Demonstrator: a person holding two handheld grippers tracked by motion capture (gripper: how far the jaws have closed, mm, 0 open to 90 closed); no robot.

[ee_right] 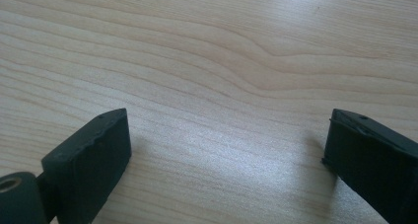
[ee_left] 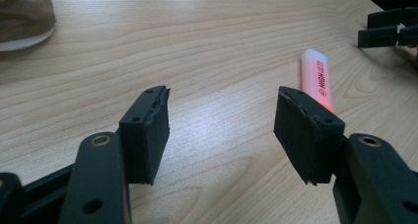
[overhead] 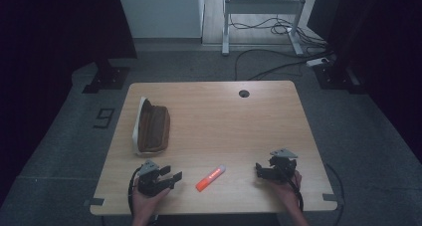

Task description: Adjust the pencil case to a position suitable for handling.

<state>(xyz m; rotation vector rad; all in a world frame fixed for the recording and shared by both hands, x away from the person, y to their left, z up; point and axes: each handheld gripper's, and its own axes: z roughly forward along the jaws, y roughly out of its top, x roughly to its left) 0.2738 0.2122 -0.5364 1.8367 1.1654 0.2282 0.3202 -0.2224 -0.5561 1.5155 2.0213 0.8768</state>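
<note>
I am working over a pale wood-grain desk (overhead: 224, 116) with rounded corners and a dark cable hole (overhead: 243, 93) near the top centre of the high view. Around it lies grey carpet; at the top of the frame stand a white metal frame and loose cables on a lighter floor, with dark curtains at both sides.

An orange-and-white highlighter (overhead: 210, 178) lies slanted at the lower centre, between my two tongs and touching neither. In the left gripper view its white barrel (ee_left: 315, 78) carries dark print reading "HIGH", the rest too small to read.

A brown pouch (overhead: 152, 127) with a white edge rests at the left of the desk.

My left tongs (overhead: 171, 178) stand wide apart, gripping nothing. My right tongs (overhead: 260, 169) also gape wide over bare wood.
</note>
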